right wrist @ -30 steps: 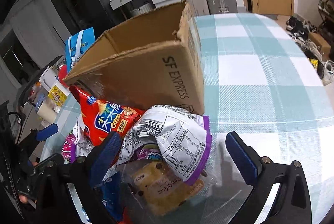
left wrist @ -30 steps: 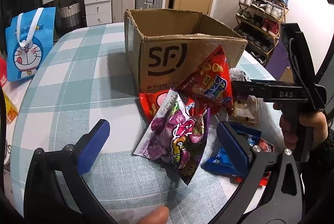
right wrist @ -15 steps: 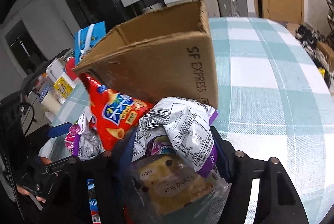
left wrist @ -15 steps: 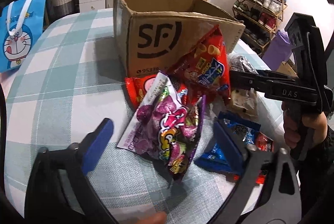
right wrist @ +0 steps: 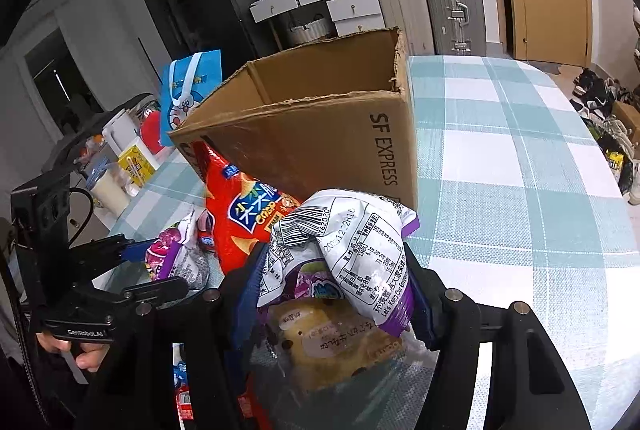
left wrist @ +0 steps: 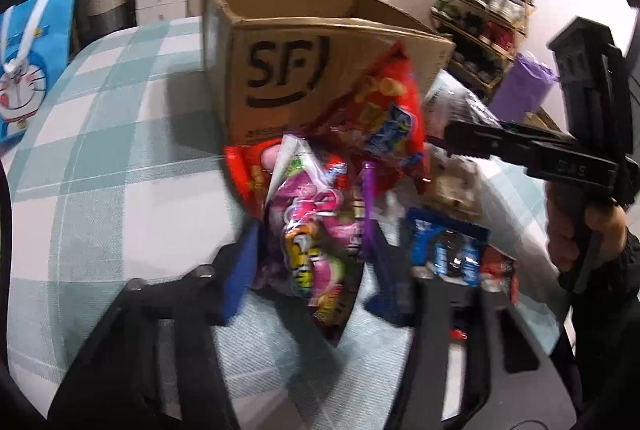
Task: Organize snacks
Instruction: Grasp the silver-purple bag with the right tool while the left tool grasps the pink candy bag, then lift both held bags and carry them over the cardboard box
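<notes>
Snacks lie heaped on the checked worktop against the near wall of an open cardboard box, straight ahead of both tools. The left tool has its blue pads pressed onto the two sides of a pink-and-purple candy bag, which stands up between them; this view is blurred, so finer print on the bag cannot be read. Just beyond that bag a red crisp bag leans on the box, and to the tool's right lies a blue cookie pack.

The right tool pinches a white-and-purple bag with a barcode and printed table facing the camera. Under that bag, nearer the tool's body, sits a clear-wrapped pastry. The red crisp bag stands ahead and to the left, touching the box. A blue cartoon gift bag stands well beyond, past the box.
</notes>
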`<action>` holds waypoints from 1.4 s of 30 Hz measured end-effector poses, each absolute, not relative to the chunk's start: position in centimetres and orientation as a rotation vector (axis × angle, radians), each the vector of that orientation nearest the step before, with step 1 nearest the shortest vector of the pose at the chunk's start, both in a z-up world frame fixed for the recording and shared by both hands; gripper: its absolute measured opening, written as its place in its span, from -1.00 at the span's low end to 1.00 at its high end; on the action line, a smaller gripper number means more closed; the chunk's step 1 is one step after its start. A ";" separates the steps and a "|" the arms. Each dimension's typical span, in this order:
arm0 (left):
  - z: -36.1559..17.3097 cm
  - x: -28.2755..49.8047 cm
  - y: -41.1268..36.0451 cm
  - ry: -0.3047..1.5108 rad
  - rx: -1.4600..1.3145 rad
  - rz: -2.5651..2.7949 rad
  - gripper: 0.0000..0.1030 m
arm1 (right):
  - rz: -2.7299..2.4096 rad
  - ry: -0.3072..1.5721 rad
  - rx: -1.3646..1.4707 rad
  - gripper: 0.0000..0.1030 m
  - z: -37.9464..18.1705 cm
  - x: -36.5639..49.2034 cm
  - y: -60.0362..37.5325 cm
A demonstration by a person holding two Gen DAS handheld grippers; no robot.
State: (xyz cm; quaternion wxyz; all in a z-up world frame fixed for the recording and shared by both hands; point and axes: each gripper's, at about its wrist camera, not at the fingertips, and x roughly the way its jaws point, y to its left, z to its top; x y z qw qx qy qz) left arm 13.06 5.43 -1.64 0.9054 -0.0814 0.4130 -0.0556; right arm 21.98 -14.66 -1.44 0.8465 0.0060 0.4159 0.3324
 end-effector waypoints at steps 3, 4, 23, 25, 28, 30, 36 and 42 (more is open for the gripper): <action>-1.5 12.9 5.1 0.846 -0.148 -0.118 -0.15 | 0.708 0.866 0.007 0.21 -1.2 21.8 -14.8; -1.4 12.8 5.1 0.843 -0.150 -0.119 -0.15 | 0.711 0.863 0.008 0.21 -1.1 21.7 -14.9; 3.8 9.9 6.1 0.691 -0.184 -0.080 -0.17 | 0.749 0.763 0.028 0.21 2.2 20.1 -16.0; 4.3 9.8 6.2 0.674 -0.185 -0.074 -0.17 | 0.755 0.747 0.026 0.21 2.6 19.9 -15.9; 4.8 9.8 6.3 0.664 -0.186 -0.069 -0.17 | 0.762 0.729 0.028 0.21 3.1 19.5 -15.9; 5.0 9.9 6.2 0.661 -0.183 -0.067 -0.17 | 0.763 0.719 0.034 0.21 3.4 19.4 -16.0; 6.3 10.5 5.8 0.639 -0.192 -0.062 -0.17 | 0.774 0.707 0.035 0.21 4.0 19.3 -15.8; 8.2 12.0 5.7 0.608 -0.190 -0.047 -0.16 | 0.790 0.688 0.014 0.21 4.9 19.5 -15.4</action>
